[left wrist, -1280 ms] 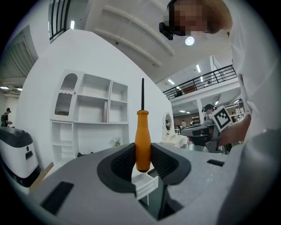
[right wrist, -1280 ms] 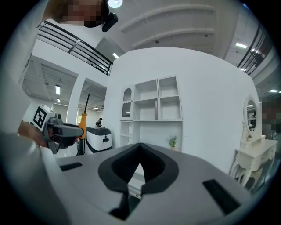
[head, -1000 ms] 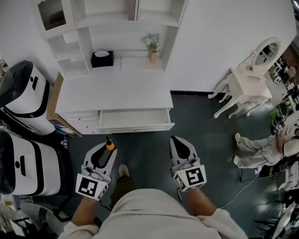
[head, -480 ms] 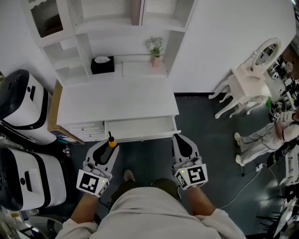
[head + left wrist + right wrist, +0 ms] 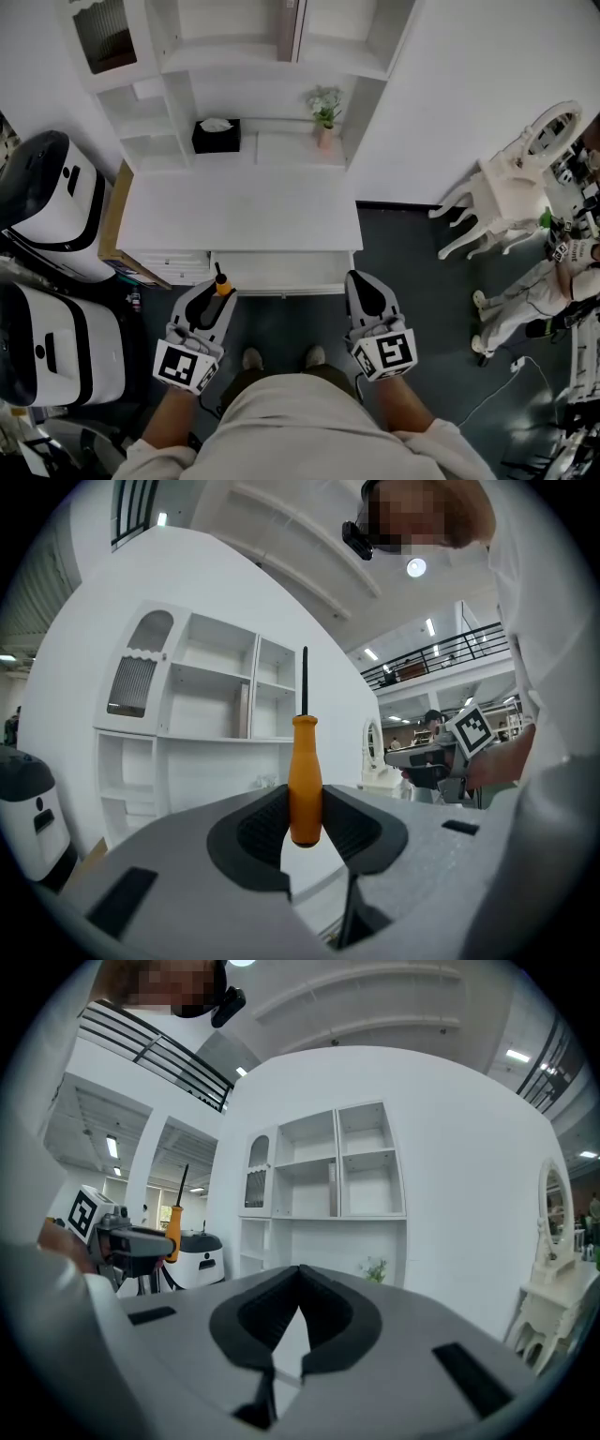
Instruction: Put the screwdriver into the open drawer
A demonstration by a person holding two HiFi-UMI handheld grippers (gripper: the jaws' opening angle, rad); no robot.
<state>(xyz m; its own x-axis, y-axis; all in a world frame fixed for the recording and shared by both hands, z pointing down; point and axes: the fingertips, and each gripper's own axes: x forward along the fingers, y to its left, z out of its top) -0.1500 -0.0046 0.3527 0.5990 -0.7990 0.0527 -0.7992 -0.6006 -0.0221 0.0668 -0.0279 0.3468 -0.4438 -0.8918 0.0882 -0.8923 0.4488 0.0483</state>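
Observation:
The screwdriver (image 5: 304, 778) has an orange handle and a black shaft, and it stands upright. My left gripper (image 5: 305, 808) is shut on its handle. In the head view the screwdriver (image 5: 222, 287) rises from the left gripper (image 5: 217, 294) just in front of the open drawer (image 5: 281, 271) of the white desk (image 5: 239, 206). My right gripper (image 5: 360, 278) is level with the left one, near the drawer's right corner. In its own view the right gripper (image 5: 299, 1269) has its tips touching with nothing between them.
Two white-and-black machines (image 5: 42, 197) (image 5: 47, 342) stand left of the desk beside a cardboard box (image 5: 111, 220). The shelf above holds a black tissue box (image 5: 216, 135) and a small plant (image 5: 325, 111). A white chair (image 5: 506, 192) and another person (image 5: 548, 286) are at the right.
Both grippers have moved toward the desk, so the open drawer now lies right in front of their tips. The screwdriver stays upright in the left gripper.

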